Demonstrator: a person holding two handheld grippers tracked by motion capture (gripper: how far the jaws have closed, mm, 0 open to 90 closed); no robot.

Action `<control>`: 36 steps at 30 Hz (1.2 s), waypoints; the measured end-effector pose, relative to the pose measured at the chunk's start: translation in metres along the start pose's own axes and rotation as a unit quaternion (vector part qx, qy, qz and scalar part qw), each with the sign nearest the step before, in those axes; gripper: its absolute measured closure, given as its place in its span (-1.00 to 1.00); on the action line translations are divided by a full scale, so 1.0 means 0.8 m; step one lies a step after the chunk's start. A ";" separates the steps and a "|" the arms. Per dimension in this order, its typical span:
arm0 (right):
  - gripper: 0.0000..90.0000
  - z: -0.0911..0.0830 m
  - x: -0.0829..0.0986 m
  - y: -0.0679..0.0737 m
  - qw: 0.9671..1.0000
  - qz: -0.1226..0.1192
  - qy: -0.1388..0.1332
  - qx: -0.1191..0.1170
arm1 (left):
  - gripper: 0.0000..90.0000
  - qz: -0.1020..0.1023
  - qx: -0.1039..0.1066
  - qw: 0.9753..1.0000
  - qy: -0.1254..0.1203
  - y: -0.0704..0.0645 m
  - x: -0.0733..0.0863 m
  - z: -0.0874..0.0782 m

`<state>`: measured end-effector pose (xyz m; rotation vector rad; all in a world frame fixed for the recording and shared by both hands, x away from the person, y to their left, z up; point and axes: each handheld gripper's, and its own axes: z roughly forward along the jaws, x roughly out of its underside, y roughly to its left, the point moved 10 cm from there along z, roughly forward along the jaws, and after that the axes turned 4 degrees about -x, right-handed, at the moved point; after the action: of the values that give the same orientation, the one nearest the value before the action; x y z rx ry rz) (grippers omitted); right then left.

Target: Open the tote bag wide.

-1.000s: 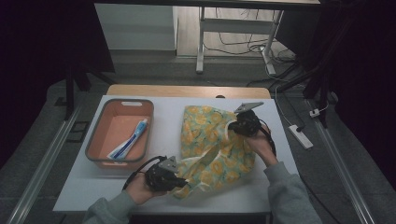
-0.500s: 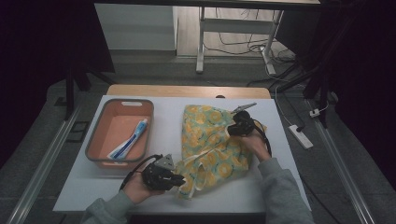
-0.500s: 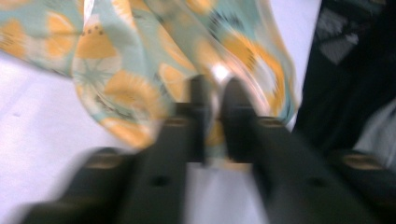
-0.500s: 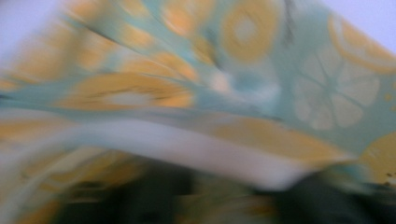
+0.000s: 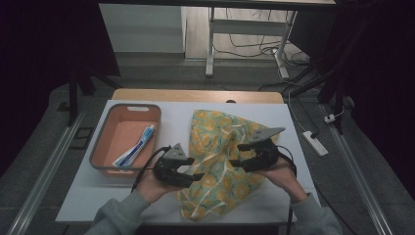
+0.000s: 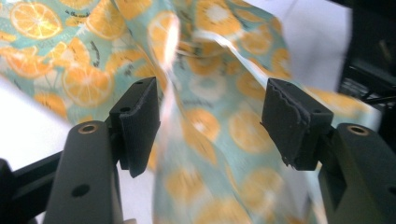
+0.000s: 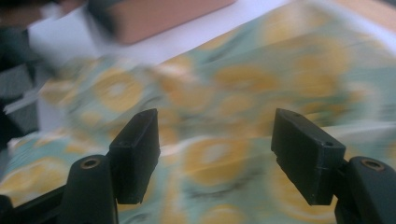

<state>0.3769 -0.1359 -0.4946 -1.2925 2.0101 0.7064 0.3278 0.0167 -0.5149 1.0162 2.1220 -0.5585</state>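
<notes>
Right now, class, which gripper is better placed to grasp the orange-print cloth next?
Left. The left gripper has open jaws straddling a raised fold of the cloth; the right gripper is open above flatter fabric.

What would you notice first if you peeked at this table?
The bright orange-slice patterned cloth spread over the middle of the white table, with the left gripper and right gripper open above it. At its left sits an orange tray holding a toothpaste tube.

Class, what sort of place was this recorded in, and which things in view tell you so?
Probably a lab or recording workspace, not a home: a bare white table in a dark room, loose cables and a power strip on the floor, and metal rails beside the table.
</notes>
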 end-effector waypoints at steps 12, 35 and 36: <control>-0.02 0.072 0.041 0.008 0.987 -0.036 0.157 -0.007 | 0.94 -0.009 -0.024 0.996 0.081 0.039 -0.006 0.072; 1.00 -0.035 0.171 -0.018 0.983 0.048 0.152 0.088 | 0.96 -0.053 -0.096 0.989 0.102 0.097 0.012 0.080; 0.95 -0.034 0.170 -0.018 0.984 0.051 0.147 0.085 | 0.96 -0.055 -0.094 0.989 0.100 0.096 0.011 0.081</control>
<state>0.3418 -0.2403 -0.5807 -1.2571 2.3312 0.3944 0.4115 0.0262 -0.5700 0.8852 2.3686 -0.3107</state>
